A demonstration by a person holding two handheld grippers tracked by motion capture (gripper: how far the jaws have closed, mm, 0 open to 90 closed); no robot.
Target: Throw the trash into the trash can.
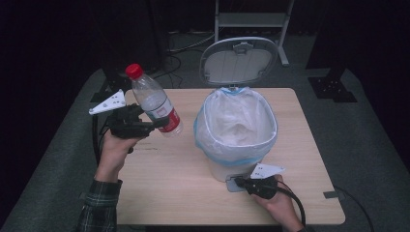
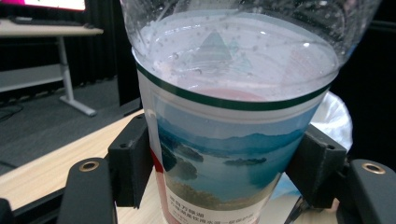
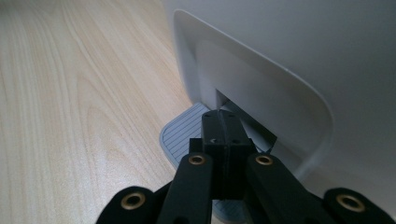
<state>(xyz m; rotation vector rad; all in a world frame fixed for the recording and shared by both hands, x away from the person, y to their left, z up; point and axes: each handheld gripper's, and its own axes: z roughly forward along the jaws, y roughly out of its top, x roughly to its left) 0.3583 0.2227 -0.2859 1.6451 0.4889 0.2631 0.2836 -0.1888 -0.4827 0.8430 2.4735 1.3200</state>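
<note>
Bottle (image 1: 153, 104): clear thin plastic, glossy, droplets fogging the inside; red cap (image 1: 134, 70) looks like smooth plastic. Its label (image 2: 224, 163) is a shiny printed wrap w/ a lake scene. Table (image 1: 164, 183): pale wood-look top, matt, fine straight grain (prob. laminate, can't tell). Bin (image 3: 303, 46): white plastic, smooth, soft sheen; lid (image 1: 238, 60) same plastic, ribbed underneath. Bin liner (image 1: 238, 126): thin translucent white film, crinkled, w/ blue edge. Pedal (image 3: 184, 133): grey plastic, grooved, matt. Left gripper (image 2: 224, 161) and right gripper (image 3: 223, 116): black matt plastic jaws, brass-coloured metal rivets. Sleeve (image 1: 99, 205): checked cloth, soft-looking. Floor (image 1: 372, 145): grey, matt, carpet-like.
</note>
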